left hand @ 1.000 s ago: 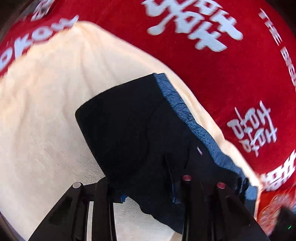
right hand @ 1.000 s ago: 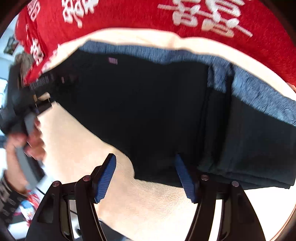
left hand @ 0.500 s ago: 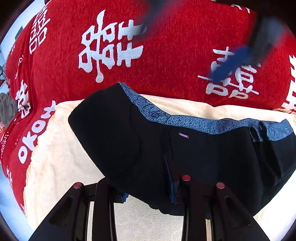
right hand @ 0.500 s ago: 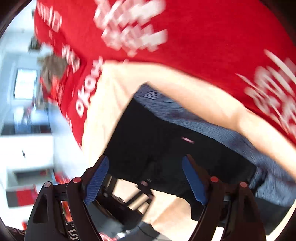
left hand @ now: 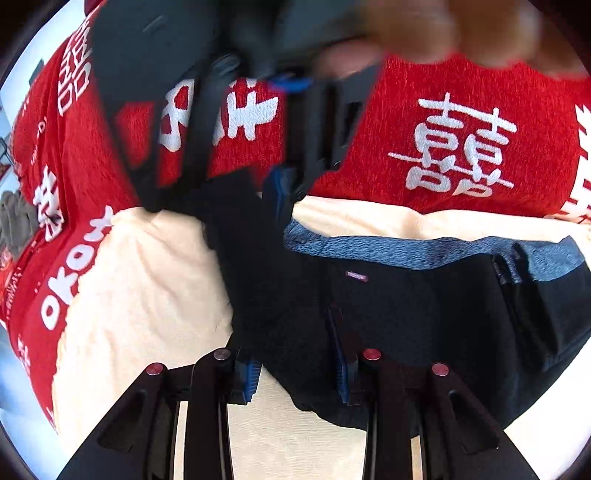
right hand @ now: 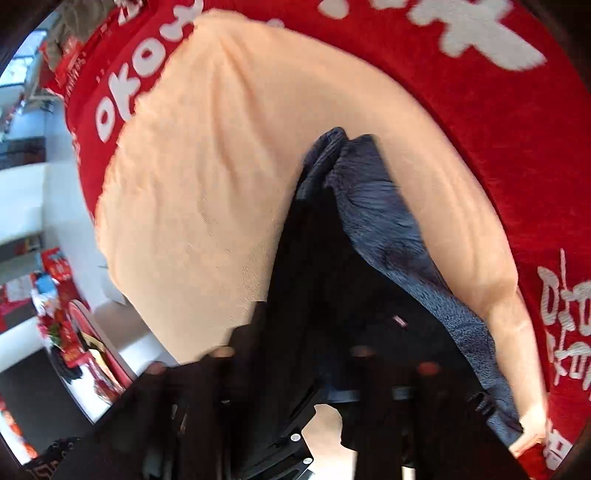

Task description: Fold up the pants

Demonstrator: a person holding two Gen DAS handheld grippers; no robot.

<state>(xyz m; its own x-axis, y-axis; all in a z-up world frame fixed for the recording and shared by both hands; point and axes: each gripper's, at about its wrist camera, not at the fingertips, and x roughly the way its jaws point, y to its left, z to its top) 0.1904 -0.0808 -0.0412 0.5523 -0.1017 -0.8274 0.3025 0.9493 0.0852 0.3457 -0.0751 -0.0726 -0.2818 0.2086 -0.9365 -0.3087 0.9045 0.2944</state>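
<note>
Dark navy pants (left hand: 424, 310) with a lighter blue waistband lie on a cream towel (left hand: 147, 280). My left gripper (left hand: 295, 369) sits low at the pants' near edge with its jaws apart and the cloth lying between them. In the left wrist view my right gripper (left hand: 280, 192) comes down from above onto the pants' left end, where a dark fold stands up between its blue pads. In the right wrist view the pants (right hand: 351, 295) bunch up over the fingers and hide them.
A red blanket with white characters (left hand: 461, 147) covers the surface under and behind the towel (right hand: 221, 166). The person's hand (left hand: 443, 29) shows blurred at the top. At the left of the right wrist view are a white floor and room clutter (right hand: 55, 314).
My right gripper has swung across and come down on the pants' left end, and the cloth there has risen into a fold. My left gripper has stayed at the near edge.
</note>
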